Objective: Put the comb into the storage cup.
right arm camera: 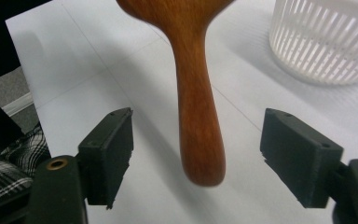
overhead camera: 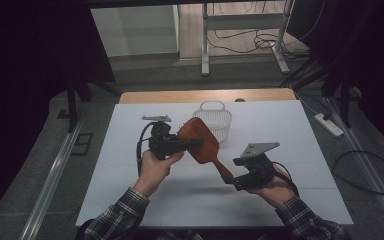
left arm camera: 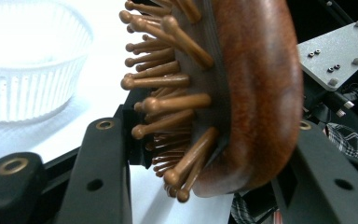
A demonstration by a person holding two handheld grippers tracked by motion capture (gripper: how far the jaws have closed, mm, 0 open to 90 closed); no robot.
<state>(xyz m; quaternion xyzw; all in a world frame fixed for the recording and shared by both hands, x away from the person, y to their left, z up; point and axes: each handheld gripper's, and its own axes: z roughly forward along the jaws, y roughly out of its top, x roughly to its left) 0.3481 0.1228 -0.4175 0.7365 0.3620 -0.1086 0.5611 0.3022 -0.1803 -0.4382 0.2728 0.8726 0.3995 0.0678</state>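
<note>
A brown wooden hairbrush (overhead camera: 200,142) hangs above the white table, head to the left and handle slanting down to the right. My left gripper (overhead camera: 190,144) is shut on the head: in the left gripper view one jaw presses the peg bristles and the other the smooth back of the hairbrush (left arm camera: 256,93). My right gripper (overhead camera: 228,179) is at the handle's end. In the right gripper view the hairbrush handle (right arm camera: 198,116) stands between the two pads of the right gripper (right arm camera: 205,151), with a clear gap on each side. Those jaws are open.
A white slatted basket (overhead camera: 225,127) stands on the table behind the brush, also visible as the basket (left arm camera: 28,93) and the basket (right arm camera: 326,46). The white sheet (overhead camera: 280,125) covers the table up to a wooden far edge (overhead camera: 205,96). A power strip (overhead camera: 330,125) lies on the floor at the right.
</note>
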